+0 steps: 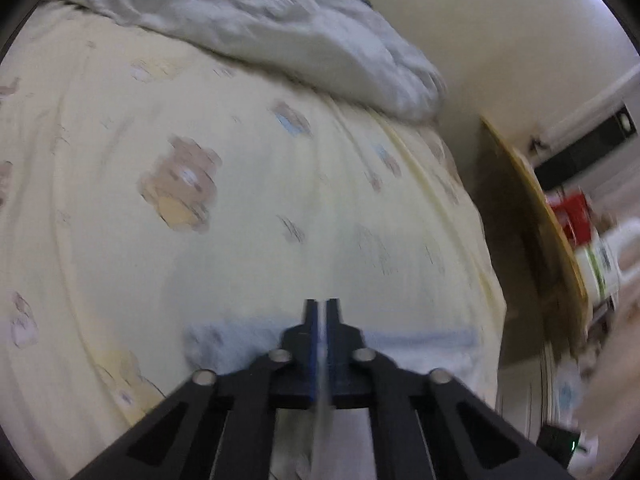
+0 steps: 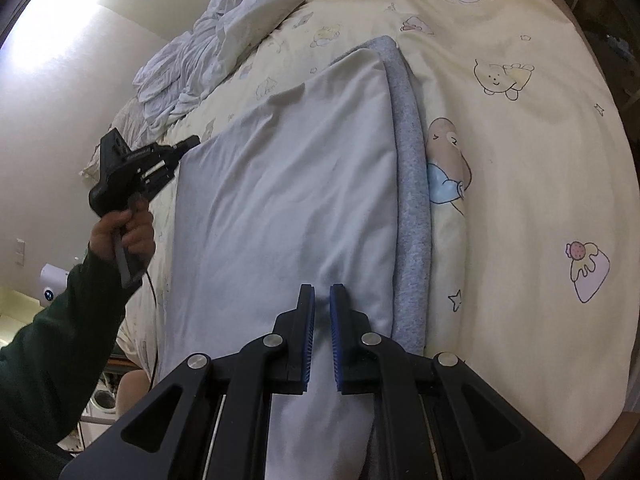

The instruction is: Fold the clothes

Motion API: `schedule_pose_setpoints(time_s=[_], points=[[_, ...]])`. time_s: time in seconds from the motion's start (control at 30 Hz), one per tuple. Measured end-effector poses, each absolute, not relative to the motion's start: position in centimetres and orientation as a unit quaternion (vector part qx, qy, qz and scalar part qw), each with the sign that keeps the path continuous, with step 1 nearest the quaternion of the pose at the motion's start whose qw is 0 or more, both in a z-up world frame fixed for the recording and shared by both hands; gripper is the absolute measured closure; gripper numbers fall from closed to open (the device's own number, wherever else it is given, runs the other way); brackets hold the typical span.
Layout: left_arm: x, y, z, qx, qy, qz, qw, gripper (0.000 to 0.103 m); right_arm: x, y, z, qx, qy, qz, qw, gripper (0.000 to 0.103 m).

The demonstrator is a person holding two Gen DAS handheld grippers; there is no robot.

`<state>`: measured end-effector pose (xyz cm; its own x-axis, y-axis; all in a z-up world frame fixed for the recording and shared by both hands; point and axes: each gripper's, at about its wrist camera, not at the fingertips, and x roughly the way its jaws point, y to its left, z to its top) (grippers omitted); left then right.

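A pale bluish-white garment [image 2: 288,184] lies flat on the bed, with a grey fabric layer [image 2: 410,184] showing along its right edge. My right gripper [image 2: 322,292] is at its near edge, shut on a raised fold of the pale cloth that runs up between the pads. My left gripper [image 2: 188,142], held by a hand [image 2: 124,232] in a dark green sleeve, sits at the garment's far left corner. The left wrist view is blurred: that gripper [image 1: 322,304] is shut, a thin pale strip of cloth runs between its pads, and pale fabric [image 1: 420,352] lies beneath.
The bed has a yellow sheet with cartoon prints [image 2: 520,160]. A crumpled white duvet [image 1: 248,20] is heaped at its far end [image 2: 208,40]. Beside the bed stands a wooden table [image 1: 536,208] with a red box [image 1: 572,208] and a white container [image 1: 600,268].
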<state>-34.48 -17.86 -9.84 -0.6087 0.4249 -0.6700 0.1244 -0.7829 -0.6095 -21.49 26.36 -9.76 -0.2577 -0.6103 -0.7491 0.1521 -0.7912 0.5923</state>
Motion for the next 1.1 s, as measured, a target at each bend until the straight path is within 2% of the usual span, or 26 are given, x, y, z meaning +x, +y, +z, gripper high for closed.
schedule_pose_setpoints(time_s=[0.2, 0.27, 0.3, 0.47, 0.57, 0.63, 0.67, 0.77, 0.83, 0.87, 0.97, 1.1], points=[[-33.7, -17.5, -8.3, -0.427, -0.336, 0.831, 0.121, 0.102, -22.4, 26.0, -8.4, 0.544, -0.194, -0.777, 0.25, 0.093], [-32.8, -14.9, -7.5, -0.429, -0.306, 0.835, 0.157, 0.089, -23.6, 25.8, -7.3, 0.527, -0.175, -0.791, 0.257, 0.092], [-32.2, -12.9, -7.1, -0.433, -0.28, 0.837, 0.181, 0.087, -24.2, 25.7, -6.7, 0.518, -0.166, -0.797, 0.261, 0.091], [-31.6, -2.8, -9.9, -0.519, -0.214, 0.779, 0.278, 0.087, -29.0, 21.4, -5.8, 0.514, -0.095, -0.803, 0.287, 0.091], [-32.2, 0.7, -11.9, -0.531, -0.149, 0.793, 0.259, 0.087, -31.8, 18.4, -7.1, 0.521, -0.047, -0.803, 0.284, 0.092], [-33.5, 0.0, -12.6, -0.516, -0.164, 0.809, 0.228, 0.097, -33.7, 17.7, -8.2, 0.525, -0.028, -0.807, 0.27, 0.094], [-34.2, -1.0, -12.4, -0.504, -0.174, 0.821, 0.204, 0.1, -34.7, 17.9, -8.9, 0.525, -0.026, -0.81, 0.259, 0.1], [-36.3, -4.0, -12.0, -0.471, -0.197, 0.849, 0.134, 0.1, -37.2, 20.5, -8.6, 0.507, -0.052, -0.831, 0.224, 0.1], [-37.1, -5.6, -11.8, -0.469, -0.202, 0.854, 0.101, 0.1, -38.3, 22.4, -7.8, 0.498, -0.058, -0.843, 0.195, 0.095], [-37.1, -6.3, -11.6, -0.466, -0.216, 0.852, 0.103, 0.1, -38.3, 23.5, -7.2, 0.505, -0.095, -0.831, 0.212, 0.095], [-36.0, -5.6, -10.4, -0.459, -0.23, 0.843, 0.161, 0.1, -36.3, 24.6, -5.6, 0.517, -0.146, -0.799, 0.271, 0.092], [-36.5, -0.7, -11.0, -0.489, -0.224, 0.799, 0.27, 0.1, -34.0, 23.0, -6.1, 0.539, -0.131, -0.769, 0.318, 0.091]])
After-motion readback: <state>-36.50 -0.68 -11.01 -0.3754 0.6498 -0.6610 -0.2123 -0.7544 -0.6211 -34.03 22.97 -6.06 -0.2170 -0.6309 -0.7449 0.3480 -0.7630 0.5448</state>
